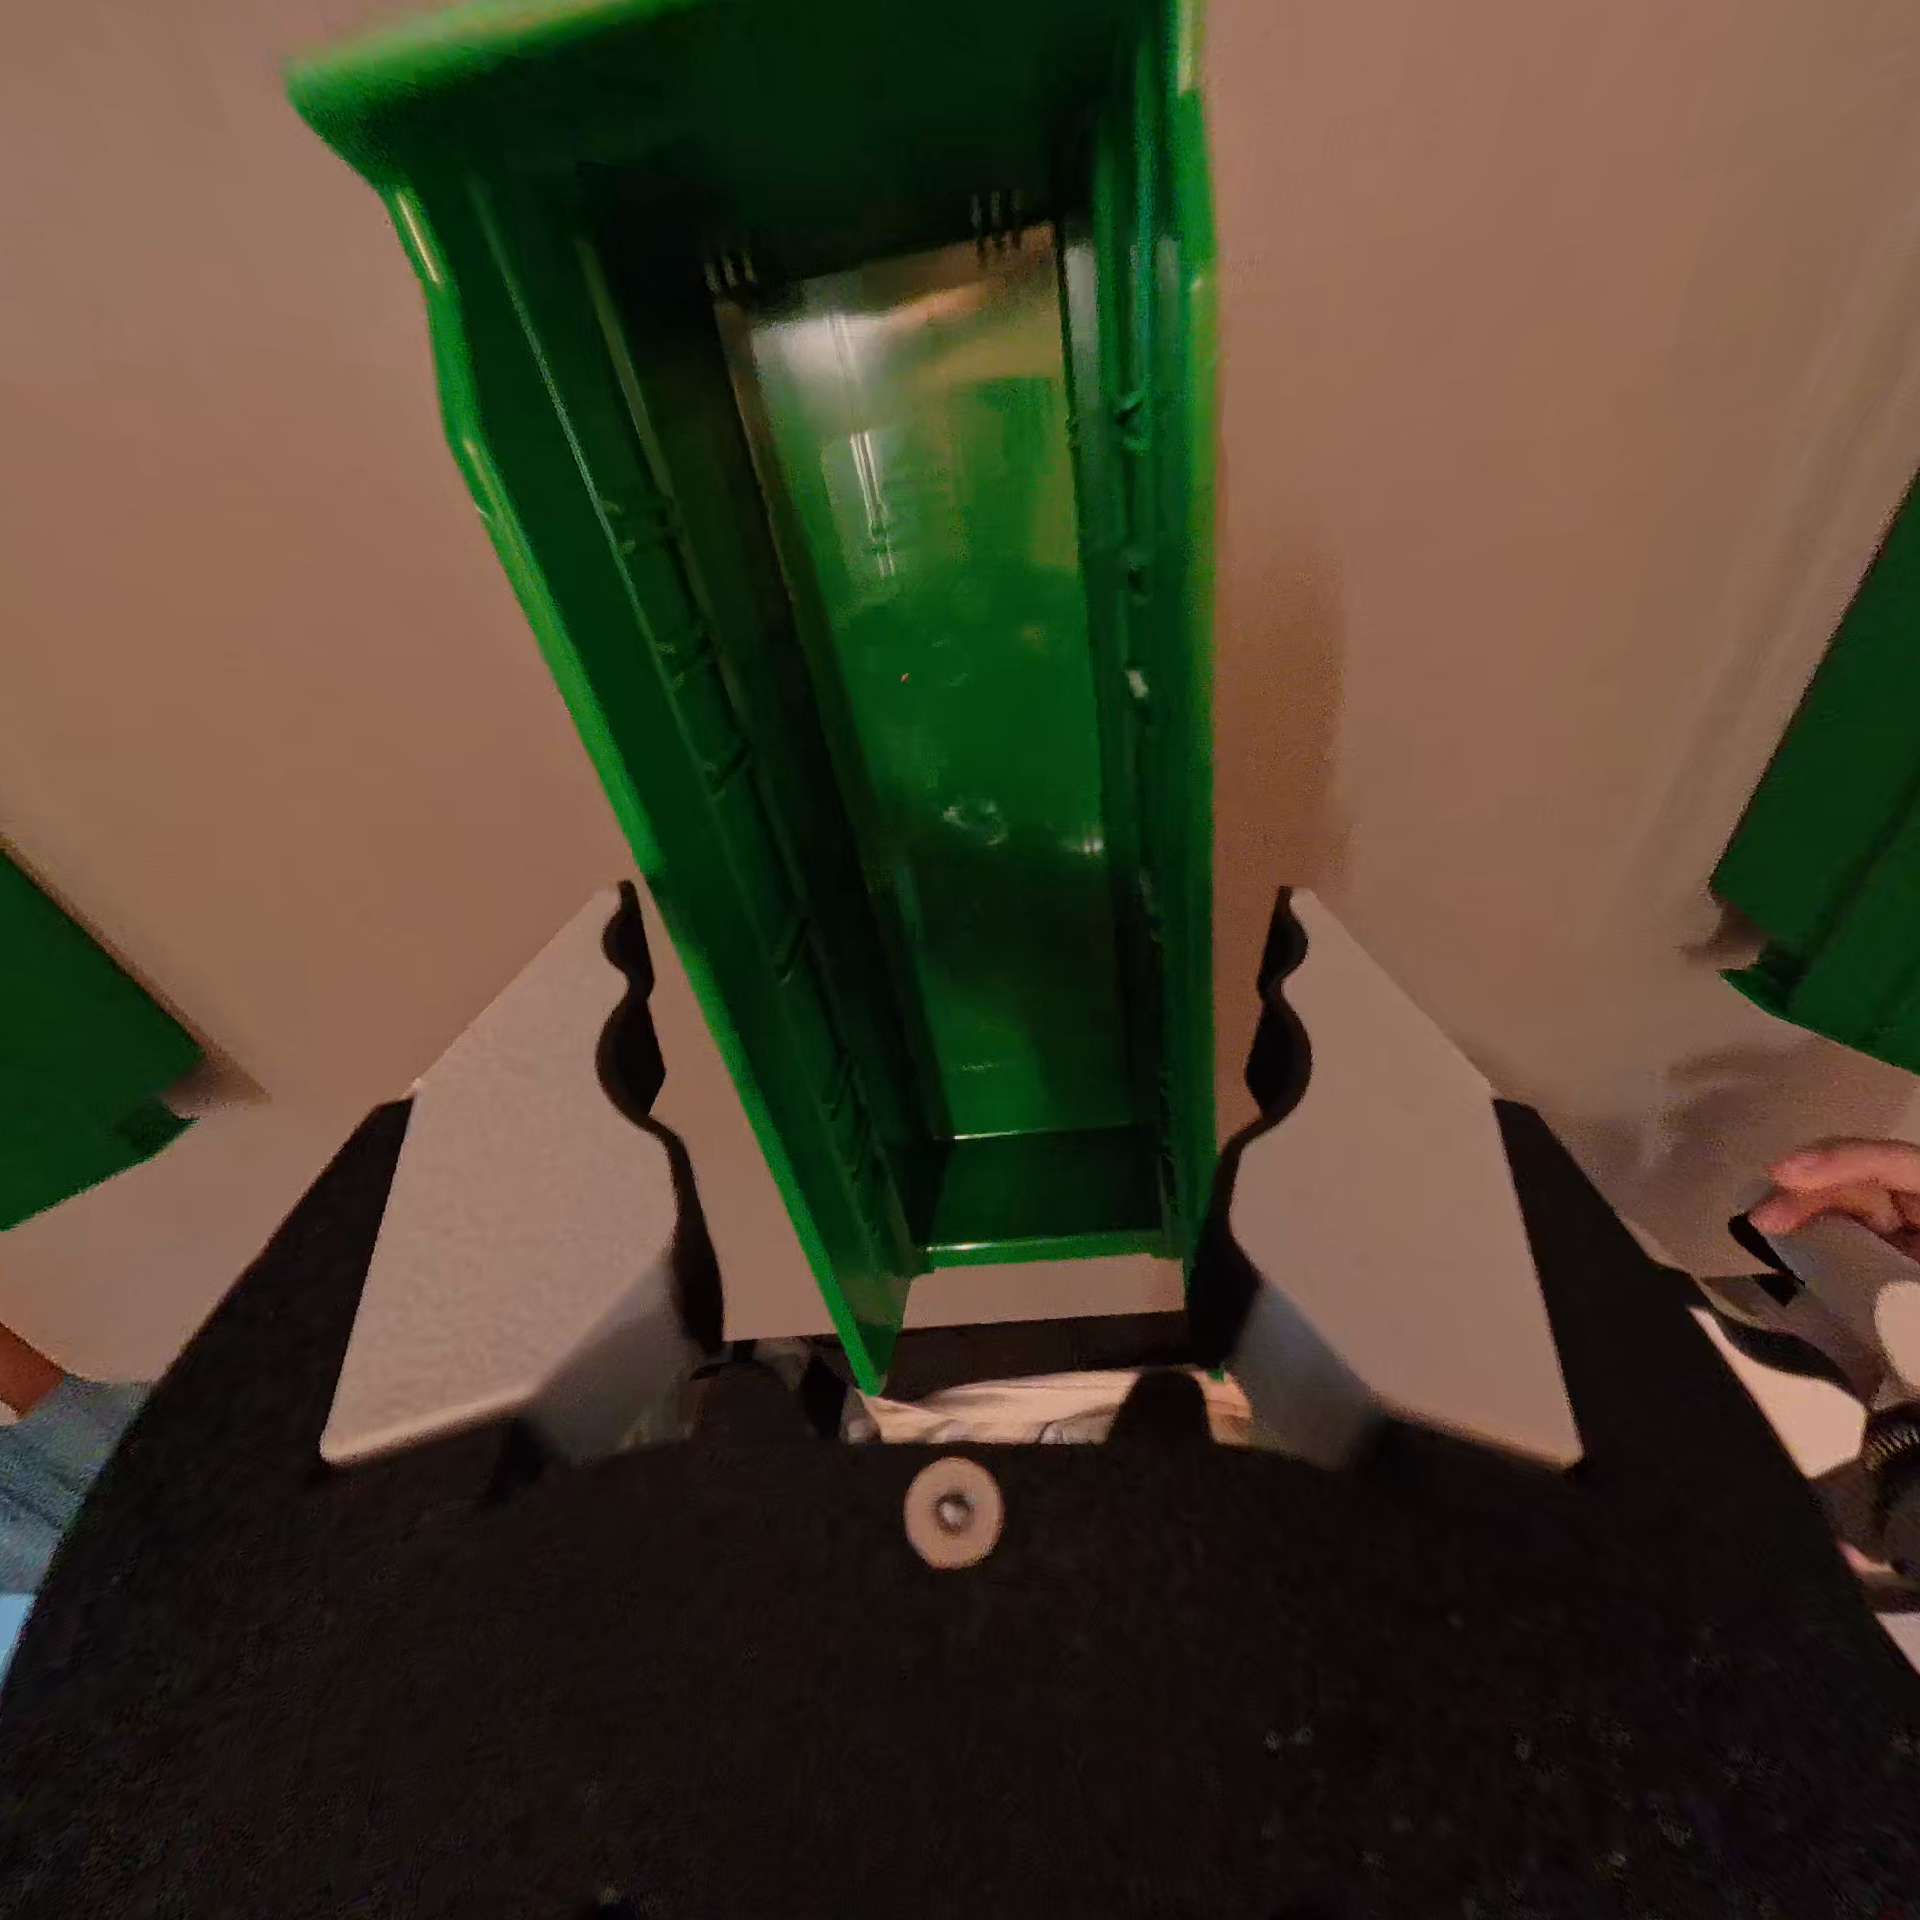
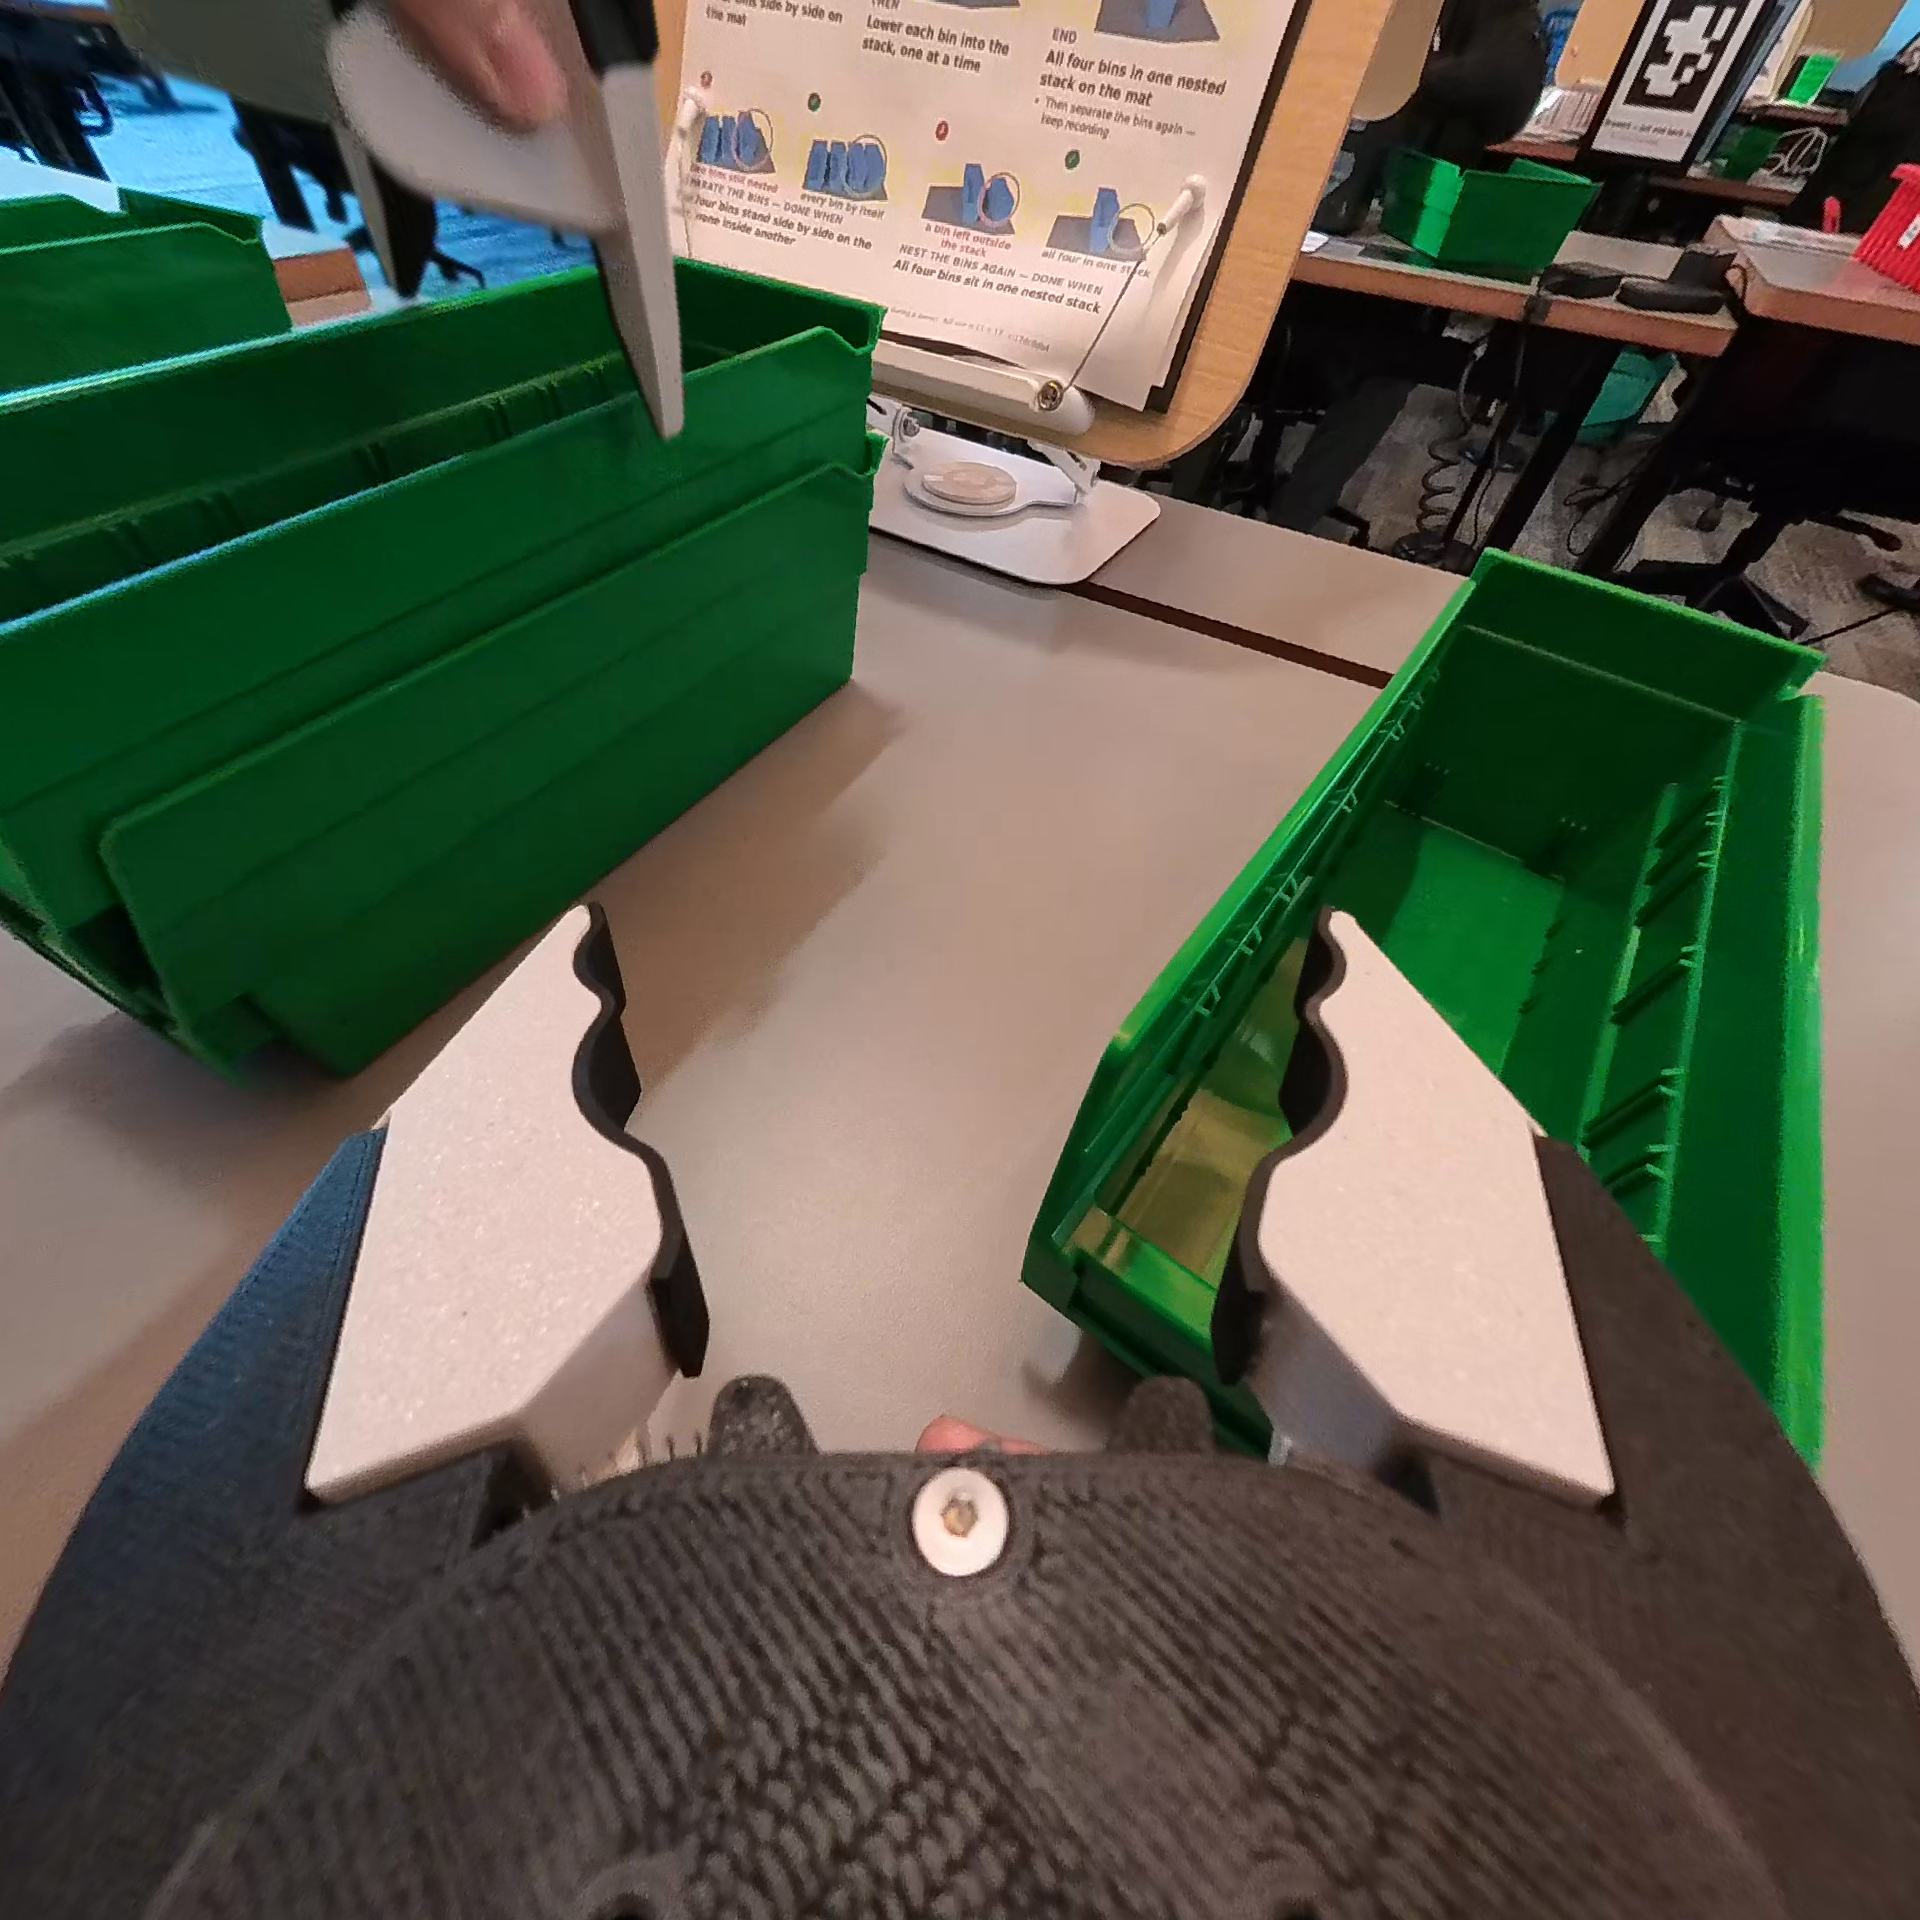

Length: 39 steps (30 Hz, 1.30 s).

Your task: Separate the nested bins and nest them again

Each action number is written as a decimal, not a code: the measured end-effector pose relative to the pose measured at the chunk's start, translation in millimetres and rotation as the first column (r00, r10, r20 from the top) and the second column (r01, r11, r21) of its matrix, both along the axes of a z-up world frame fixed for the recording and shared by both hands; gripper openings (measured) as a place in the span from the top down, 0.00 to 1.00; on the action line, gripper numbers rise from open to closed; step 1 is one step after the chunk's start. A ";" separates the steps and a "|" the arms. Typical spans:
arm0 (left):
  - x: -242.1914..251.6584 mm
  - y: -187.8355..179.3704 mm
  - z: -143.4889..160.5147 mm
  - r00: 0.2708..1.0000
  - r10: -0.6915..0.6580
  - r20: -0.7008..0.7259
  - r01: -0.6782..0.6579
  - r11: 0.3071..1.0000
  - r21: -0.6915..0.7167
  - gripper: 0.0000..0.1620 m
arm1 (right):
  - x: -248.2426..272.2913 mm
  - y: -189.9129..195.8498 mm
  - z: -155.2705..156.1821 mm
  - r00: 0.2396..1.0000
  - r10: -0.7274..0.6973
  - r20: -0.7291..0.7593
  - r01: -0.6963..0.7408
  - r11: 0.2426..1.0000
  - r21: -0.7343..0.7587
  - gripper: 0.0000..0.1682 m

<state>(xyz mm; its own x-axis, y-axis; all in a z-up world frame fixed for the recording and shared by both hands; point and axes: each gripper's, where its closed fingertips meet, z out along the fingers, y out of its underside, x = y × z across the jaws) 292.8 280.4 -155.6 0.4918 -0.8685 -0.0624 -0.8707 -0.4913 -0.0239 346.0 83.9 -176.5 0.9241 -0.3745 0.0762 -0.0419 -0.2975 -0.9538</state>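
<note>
On the grey-brown bench (image 2: 935,831), your right gripper (image 2: 961,1101) hangs low with its jaws wide apart and nothing between them; its right finger sits just over the near corner of a single green bin (image 2: 1756,1039) that stands open side up at the right. To the left, a stack (image 2: 416,644) of green bins rests on the same surface, well apart from the single one. Your left gripper (image 1: 951,1081) looks straight down into the top bin (image 1: 966,727) of that stack. Its jaws stand apart, one on each side of the bin's near end; whether the pads touch the walls, you cannot tell. From the right wrist view, one finger (image 2: 649,312) of that gripper points down at the stack's upper rim.

More green plastic shows at both edges of the left wrist view, and a hand (image 1: 1860,1195) at its right edge.

Behind the bench, an instruction sheet (image 2: 987,156) stands on a clipboard stand (image 2: 1039,520). Farther back, the room holds other tables (image 2: 1507,281), one carrying another green bin (image 2: 1475,208), and a black-and-white marker board (image 2: 1683,73).
</note>
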 end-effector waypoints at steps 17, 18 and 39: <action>-6.8 52.6 72.6 0.984 0.031 0.177 -0.041 0.998 0.053 0.30 | -2.1 2.0 -2.3 1.000 0.002 0.007 -0.002 1.000 -0.017 0.25; -11.3 58.0 73.5 0.982 0.040 0.183 -0.050 0.997 0.051 0.30 | -2.0 2.2 -2.7 1.000 0.001 0.006 -0.001 1.000 -0.018 0.25; -198.4 232.9 76.7 0.925 0.337 0.177 -0.349 0.936 0.041 0.35 | 7.2 -5.1 -9.0 1.000 -0.029 -0.005 0.029 0.999 -0.046 0.26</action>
<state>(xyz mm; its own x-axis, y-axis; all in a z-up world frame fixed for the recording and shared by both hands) 94.4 513.2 -78.8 0.7671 -0.6415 -0.0101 -0.6304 -0.7507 -0.1978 353.1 78.9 -185.5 0.9132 -0.3977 0.0887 -0.0566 -0.3395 -0.9389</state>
